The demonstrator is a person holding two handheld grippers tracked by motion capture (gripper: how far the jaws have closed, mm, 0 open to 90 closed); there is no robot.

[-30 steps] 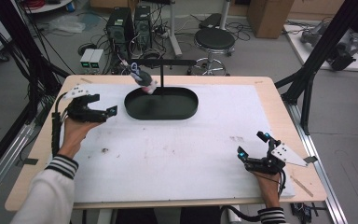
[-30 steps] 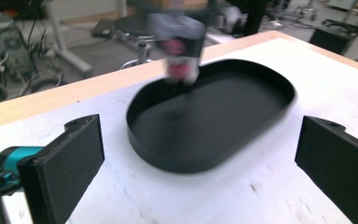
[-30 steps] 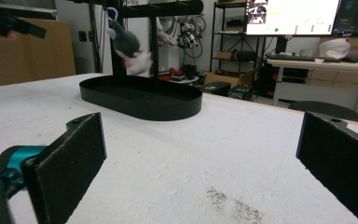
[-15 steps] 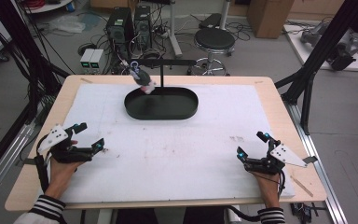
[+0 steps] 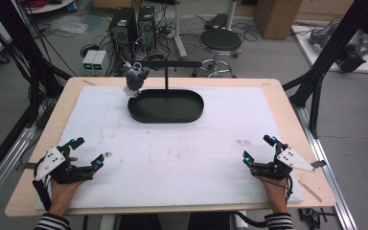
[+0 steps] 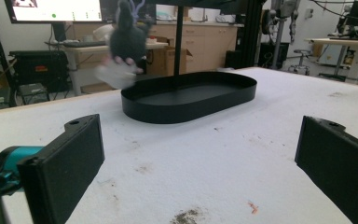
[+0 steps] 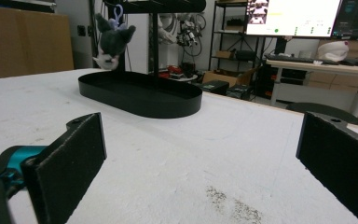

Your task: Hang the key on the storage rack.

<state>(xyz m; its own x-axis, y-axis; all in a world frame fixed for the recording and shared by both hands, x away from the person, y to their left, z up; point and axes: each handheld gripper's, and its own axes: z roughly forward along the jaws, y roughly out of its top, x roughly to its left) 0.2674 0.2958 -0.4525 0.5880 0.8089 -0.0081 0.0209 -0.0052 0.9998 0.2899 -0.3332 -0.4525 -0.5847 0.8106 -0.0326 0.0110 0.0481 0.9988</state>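
White tabletop (image 5: 182, 158) lay bare between the left gripper (image 5: 87, 154) and right gripper (image 5: 258, 149), open to passage; farther back the black tray (image 5: 166, 106), its stand (image 5: 166, 76) and the hanging plush (image 5: 136, 79) blocked the middle.

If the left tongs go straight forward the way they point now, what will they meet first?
Probably the black oval tray. The left tongs stand open over the bare white table cover, with nothing between them and the tray's near wall. The plush toy hangs higher, off to one side.
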